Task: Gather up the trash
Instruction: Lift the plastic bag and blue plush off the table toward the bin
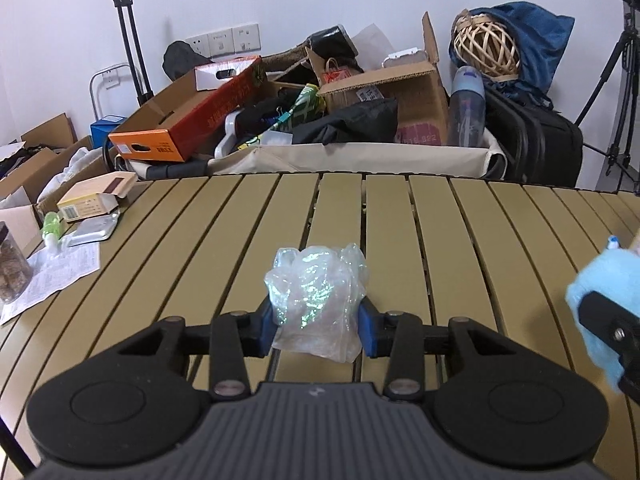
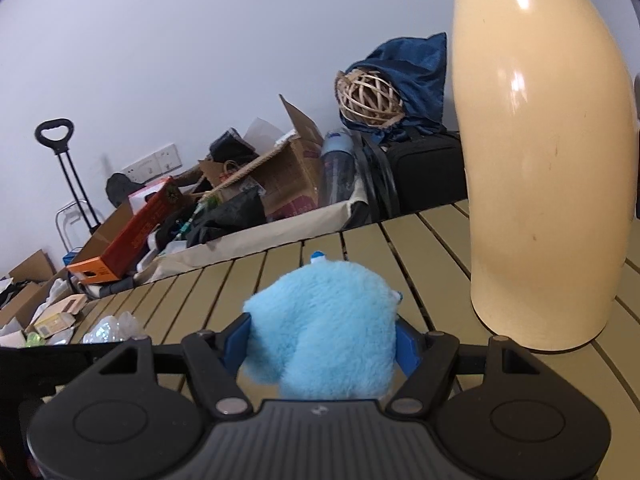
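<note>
A crumpled clear plastic wrapper [image 1: 318, 292] is pinched between the blue pads of my left gripper [image 1: 320, 326], a little above the slatted tan table [image 1: 440, 240]. In the right wrist view the same wrapper [image 2: 114, 330] shows at the left. My right gripper [image 2: 322, 342] is shut on a fluffy light-blue plush toy [image 2: 324, 328], which also appears at the right edge of the left wrist view as plush toy [image 1: 604, 284].
A tall cream flask [image 2: 540, 160] stands on the table close to the right of the plush. At the table's left end lie a small open carton [image 1: 94, 198], a foil pack [image 1: 92, 232], a green item [image 1: 51, 224], a printed sheet [image 1: 52, 272] and a jar [image 1: 12, 268]. A wagon of boxes [image 1: 312, 120] stands behind.
</note>
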Action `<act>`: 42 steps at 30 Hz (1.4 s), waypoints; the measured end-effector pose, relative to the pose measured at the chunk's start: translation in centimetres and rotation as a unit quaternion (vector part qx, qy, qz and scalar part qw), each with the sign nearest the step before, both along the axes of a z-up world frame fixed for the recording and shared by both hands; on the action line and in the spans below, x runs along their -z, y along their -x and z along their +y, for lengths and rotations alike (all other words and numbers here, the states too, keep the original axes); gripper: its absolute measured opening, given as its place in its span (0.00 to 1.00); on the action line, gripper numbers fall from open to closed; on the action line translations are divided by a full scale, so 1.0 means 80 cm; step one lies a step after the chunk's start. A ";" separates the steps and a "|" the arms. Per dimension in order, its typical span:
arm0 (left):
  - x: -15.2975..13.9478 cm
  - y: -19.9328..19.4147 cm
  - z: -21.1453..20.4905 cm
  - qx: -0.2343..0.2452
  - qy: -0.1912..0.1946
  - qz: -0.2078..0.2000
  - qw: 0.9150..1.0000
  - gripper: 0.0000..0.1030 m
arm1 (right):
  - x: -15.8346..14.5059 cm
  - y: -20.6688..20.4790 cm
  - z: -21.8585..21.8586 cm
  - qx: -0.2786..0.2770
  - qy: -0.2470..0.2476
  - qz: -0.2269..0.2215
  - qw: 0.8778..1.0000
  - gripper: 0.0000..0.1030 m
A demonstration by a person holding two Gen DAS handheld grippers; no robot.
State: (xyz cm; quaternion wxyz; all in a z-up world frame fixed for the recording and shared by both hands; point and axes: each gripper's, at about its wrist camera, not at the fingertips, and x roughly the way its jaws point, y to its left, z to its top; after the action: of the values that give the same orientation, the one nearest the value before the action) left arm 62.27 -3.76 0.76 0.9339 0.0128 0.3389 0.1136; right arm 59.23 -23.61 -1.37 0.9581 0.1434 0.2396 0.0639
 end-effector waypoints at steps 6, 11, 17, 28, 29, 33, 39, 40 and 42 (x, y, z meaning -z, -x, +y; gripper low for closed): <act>-0.018 0.050 0.005 0.004 -0.004 -0.011 1.000 0.40 | -0.020 0.033 0.008 -0.015 0.002 -0.014 1.000 0.68; -0.037 0.094 0.012 0.003 -0.002 -0.024 1.000 0.40 | -0.038 0.069 0.014 -0.029 0.005 -0.028 0.999 0.68; -0.054 0.151 0.017 0.005 -0.002 -0.039 0.999 0.40 | -0.050 0.119 0.021 -0.041 0.016 -0.041 0.998 0.68; -0.068 0.262 0.027 0.014 0.001 -0.059 0.998 0.40 | -0.045 0.217 0.028 -0.059 0.023 -0.044 0.997 0.68; -0.068 0.271 0.028 0.017 0.001 -0.060 0.998 0.40 | -0.044 0.228 0.030 -0.060 0.024 -0.045 0.997 0.68; -0.061 0.310 0.033 0.023 0.002 -0.058 0.998 0.40 | -0.041 0.270 0.040 -0.070 0.034 -0.052 0.996 0.68; -0.046 0.366 0.042 0.028 0.014 -0.055 0.998 0.40 | -0.035 0.329 0.050 -0.083 0.049 -0.053 0.994 0.68; -0.043 0.377 0.044 0.029 0.016 -0.054 0.998 0.40 | -0.033 0.338 0.051 -0.084 0.051 -0.051 0.994 0.68; -0.037 0.394 0.047 0.030 0.017 -0.053 0.998 0.40 | -0.028 0.353 0.051 -0.088 0.054 -0.046 0.994 0.68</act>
State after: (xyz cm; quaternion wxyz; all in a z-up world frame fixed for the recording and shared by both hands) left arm 30.72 -0.01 3.72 0.9536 0.0006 0.2903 0.0799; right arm 30.98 -19.50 0.84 0.9650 0.0667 0.2102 0.1416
